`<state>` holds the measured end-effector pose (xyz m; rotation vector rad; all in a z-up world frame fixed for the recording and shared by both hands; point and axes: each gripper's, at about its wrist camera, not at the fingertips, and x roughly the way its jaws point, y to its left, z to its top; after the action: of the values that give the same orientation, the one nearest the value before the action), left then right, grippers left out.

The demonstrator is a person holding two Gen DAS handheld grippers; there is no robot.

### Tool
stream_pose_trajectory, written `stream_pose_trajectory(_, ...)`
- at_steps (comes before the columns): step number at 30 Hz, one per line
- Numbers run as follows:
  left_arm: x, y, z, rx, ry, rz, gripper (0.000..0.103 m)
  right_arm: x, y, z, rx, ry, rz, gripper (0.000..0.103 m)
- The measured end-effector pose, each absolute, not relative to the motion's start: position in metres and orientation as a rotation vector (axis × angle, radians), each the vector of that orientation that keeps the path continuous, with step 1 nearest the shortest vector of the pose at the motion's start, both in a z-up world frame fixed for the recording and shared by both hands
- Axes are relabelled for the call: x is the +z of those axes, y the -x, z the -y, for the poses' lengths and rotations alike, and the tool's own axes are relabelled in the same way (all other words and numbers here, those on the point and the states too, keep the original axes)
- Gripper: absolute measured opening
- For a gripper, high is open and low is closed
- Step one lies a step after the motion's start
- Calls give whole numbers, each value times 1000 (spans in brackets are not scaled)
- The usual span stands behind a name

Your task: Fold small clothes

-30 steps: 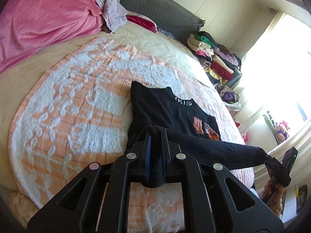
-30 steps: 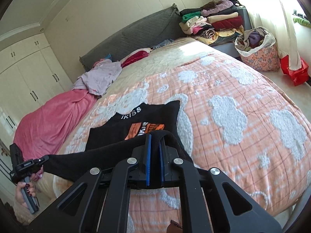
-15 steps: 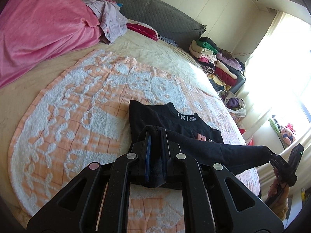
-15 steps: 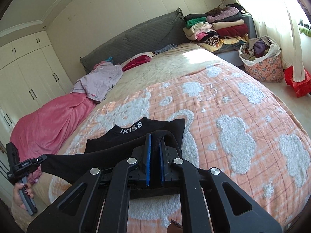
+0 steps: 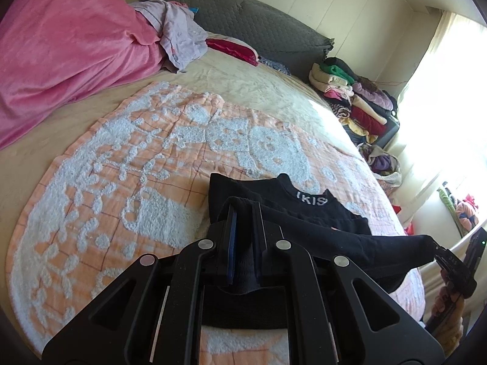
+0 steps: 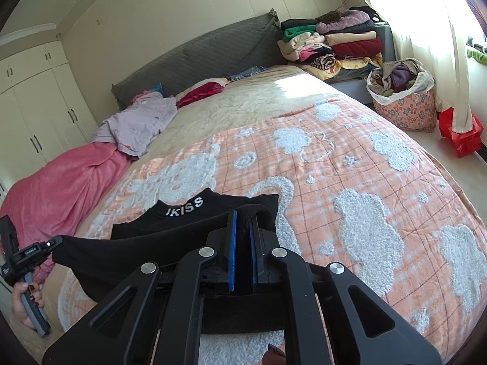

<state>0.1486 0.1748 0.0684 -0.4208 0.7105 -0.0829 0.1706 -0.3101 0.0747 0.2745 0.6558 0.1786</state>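
Left wrist view: left gripper (image 5: 243, 213) is sitting lower centre of frame, jaws closed tight on a bunched hem corner of the black top (image 5: 304, 213). Right gripper (image 5: 438, 251) is showing at the lower right edge w/ the other hem corner pinched; a taut black edge is stretching btwn the two. Right wrist view is giving the mirror: right gripper (image 6: 243, 228) is clamping cloth at lower centre, left gripper (image 6: 45, 248) is gripping its corner at the lower left, a hand (image 6: 26, 304) around its handle.

Rest of the top is lying flat on the orange-and-white blanket (image 5: 121, 167) mid-frame, white-lettered collar (image 6: 185, 205) pointing toward the upper part of the frame, i.e. the grey headboard (image 6: 197, 57).

Step, as I'm reading it: bottom-to-top fold, hem lifted and being carried over the body. Next move is probably calling for both corners travelling level & together to the collar, edge kept taut, then lowering square and letting go, w/o dragging the under layer.
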Motion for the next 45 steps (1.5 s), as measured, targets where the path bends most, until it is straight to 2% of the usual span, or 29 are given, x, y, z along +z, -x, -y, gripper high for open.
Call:
stream_pose_trajectory(8, 41, -171, -170, -40, 396, -763, 6, 51, -189, 297, 120, -225, -706, 7)
stream_pose_trajectory(10, 39, -172, -171, -26, 390, -766, 15, 47, -192, 296, 92, -218, -719, 16)
stream_pose_trajectory(14, 43, -164, -169, -24, 354, -760, 27, 42, -189, 298, 67, -239, -724, 42)
stream_pose_trajectory(15, 44, -163, -168, -23, 345, -760, 32, 41, -187, 299, 65, -246, -722, 42)
stream_pose_trajectory(20, 47, -152, -160, -24, 300, -758, 38, 42, -179, 295, 76, -245, -722, 42)
stream_pose_trajectory(28, 54, -140, -138, -67, 237, -766, 62, 51, -166, 273, 128, -180, -707, 43)
stream_pose_trajectory(30, 55, -140, -135, -77, 234, -769, 63, 52, -166, 267, 143, -171, -708, 47)
stream_pose_trajectory(42, 51, -133, -114, -127, 187, -799, 65, 42, -160, 235, 241, -91, -767, 47)
stream_pose_trajectory(45, 47, -130, -106, -151, 176, -814, 61, 35, -158, 224, 266, -66, -787, 47)
